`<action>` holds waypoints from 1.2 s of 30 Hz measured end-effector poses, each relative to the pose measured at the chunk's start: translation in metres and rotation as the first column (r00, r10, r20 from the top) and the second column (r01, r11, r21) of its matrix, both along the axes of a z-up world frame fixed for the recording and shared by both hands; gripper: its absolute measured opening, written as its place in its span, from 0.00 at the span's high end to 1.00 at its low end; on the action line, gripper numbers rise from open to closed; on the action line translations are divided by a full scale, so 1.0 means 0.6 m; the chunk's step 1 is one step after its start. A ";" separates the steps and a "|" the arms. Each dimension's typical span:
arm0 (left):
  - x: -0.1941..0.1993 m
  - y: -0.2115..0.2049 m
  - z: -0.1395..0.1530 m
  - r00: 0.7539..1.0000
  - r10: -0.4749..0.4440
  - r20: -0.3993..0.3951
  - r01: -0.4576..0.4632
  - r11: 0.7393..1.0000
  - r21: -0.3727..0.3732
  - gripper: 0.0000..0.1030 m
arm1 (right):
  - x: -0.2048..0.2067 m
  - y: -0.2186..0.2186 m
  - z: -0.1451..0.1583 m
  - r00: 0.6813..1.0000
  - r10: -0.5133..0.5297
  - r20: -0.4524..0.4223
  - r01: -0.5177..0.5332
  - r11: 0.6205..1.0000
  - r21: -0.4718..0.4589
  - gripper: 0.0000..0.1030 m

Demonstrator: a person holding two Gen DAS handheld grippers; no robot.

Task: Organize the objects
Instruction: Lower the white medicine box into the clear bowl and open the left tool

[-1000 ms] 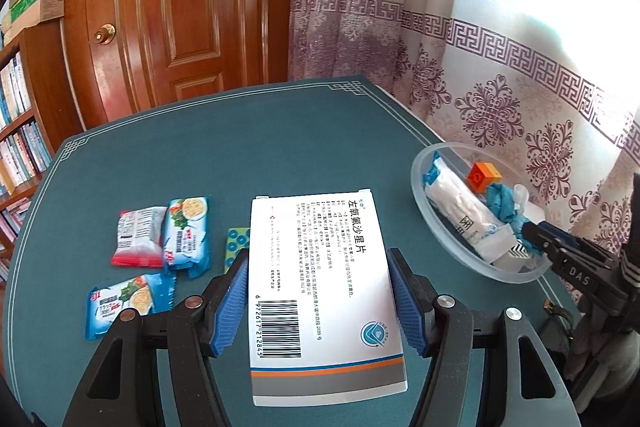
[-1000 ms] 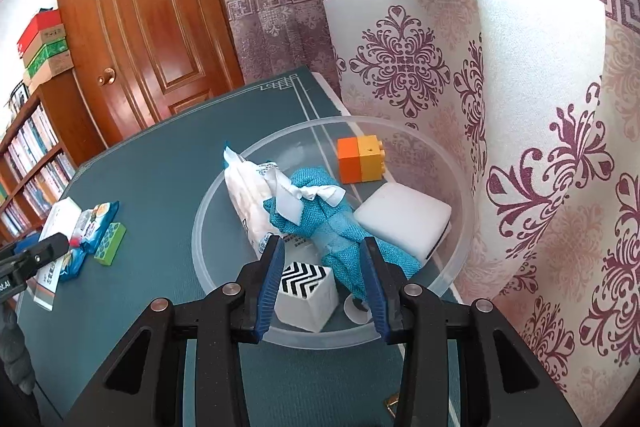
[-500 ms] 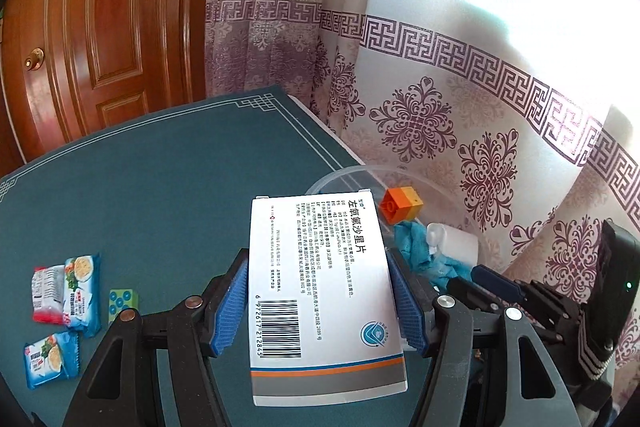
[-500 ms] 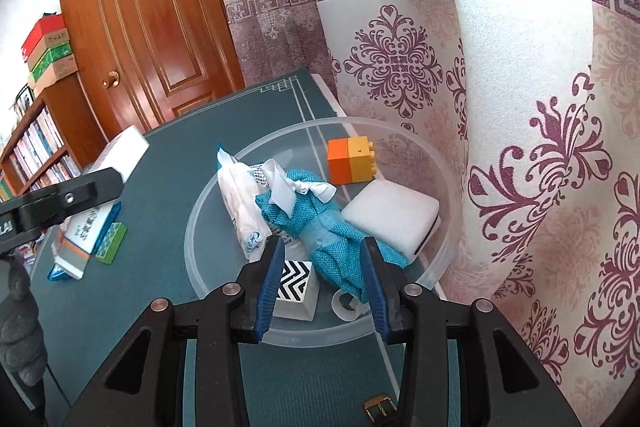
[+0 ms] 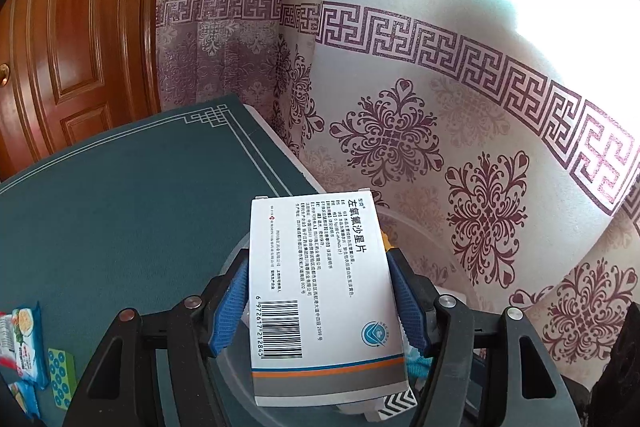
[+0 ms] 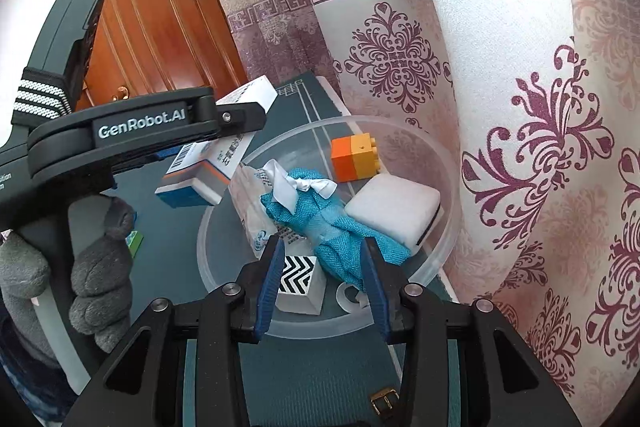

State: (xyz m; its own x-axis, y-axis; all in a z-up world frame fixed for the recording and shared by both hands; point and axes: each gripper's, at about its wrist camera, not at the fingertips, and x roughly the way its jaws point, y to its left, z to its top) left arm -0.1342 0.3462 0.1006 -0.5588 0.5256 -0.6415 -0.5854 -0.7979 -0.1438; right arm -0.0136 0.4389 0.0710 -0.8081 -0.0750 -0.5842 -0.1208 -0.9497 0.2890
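Observation:
A white medicine box (image 5: 320,291) with a barcode sits between the blue pads of my left gripper (image 5: 318,255), whose jaws are opening while the pads still touch its sides. In the right wrist view the box (image 6: 208,163) hangs tilted over the left rim of a clear plastic bowl (image 6: 400,131). Inside the bowl lie an orange-yellow brick (image 6: 356,161), a teal cloth (image 6: 328,223), a white sponge (image 6: 394,207), a plastic packet (image 6: 252,211) and a zigzag-patterned block (image 6: 298,275). My right gripper (image 6: 322,251) hovers open over the bowl's near side, holding nothing.
Snack packets (image 5: 24,339) and a small green tile (image 5: 60,379) lie on the green table mat (image 5: 140,207) at the far left. A patterned curtain (image 6: 520,107) hangs right behind the bowl. A gloved hand (image 6: 100,267) holds the left gripper's handle.
My left gripper carried the medicine box rightward across the table until it came over the bowl. The right gripper stayed over the bowl's near side.

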 end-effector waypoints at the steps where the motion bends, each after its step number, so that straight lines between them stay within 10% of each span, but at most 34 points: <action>1: -0.003 0.001 -0.003 1.000 0.005 0.005 -0.005 1.000 0.001 0.24 | 0.000 0.001 0.000 1.000 0.000 0.000 0.000 1.000 -0.001 0.60; 12: -0.006 -0.061 -0.015 0.994 0.095 0.049 -0.097 0.995 0.039 0.13 | 0.004 -0.006 0.000 1.000 0.006 -0.004 -0.006 1.000 0.003 0.60; 20: 0.044 -0.119 -0.001 0.988 0.136 -0.079 -0.135 0.991 0.020 0.09 | 0.003 -0.014 0.000 1.000 0.017 -0.003 -0.017 1.000 0.007 0.60; 36: 0.005 -0.055 -0.042 0.987 0.129 -0.091 -0.138 0.986 -0.098 0.09 | 0.008 -0.025 0.009 1.000 0.021 -0.001 -0.021 0.999 0.034 0.60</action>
